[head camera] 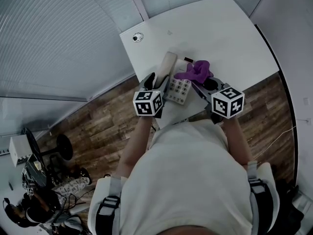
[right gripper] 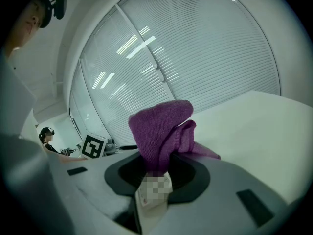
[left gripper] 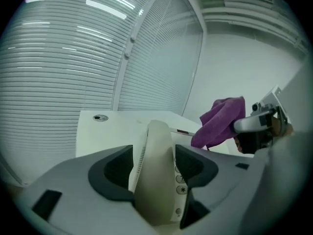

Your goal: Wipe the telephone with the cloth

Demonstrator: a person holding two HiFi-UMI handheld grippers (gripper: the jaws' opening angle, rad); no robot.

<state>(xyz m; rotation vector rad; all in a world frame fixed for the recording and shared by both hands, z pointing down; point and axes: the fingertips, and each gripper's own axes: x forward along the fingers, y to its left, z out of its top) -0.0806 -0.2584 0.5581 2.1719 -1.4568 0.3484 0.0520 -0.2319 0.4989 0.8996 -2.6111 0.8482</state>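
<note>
two grippers frame the telephone (head camera: 178,89), which sits near the front edge of the white counter (head camera: 225,33). this looks like the set-up just ahead of a wiping pass: the purple cloth (right gripper: 161,126) hangs by the telephone's right end, seemingly clear of it. next, by my judgement, the cloth needs lowering onto the telephone and dragging across it while the phone is kept from sliding. the left gripper (left gripper: 155,165) stands wide, straddling the cream handset (left gripper: 155,141) with a sliver of keypad (left gripper: 181,189) showing alongside, so it isn't squeezing. the right gripper (right gripper: 159,175) is clamped on the cloth's bunched end.
</note>
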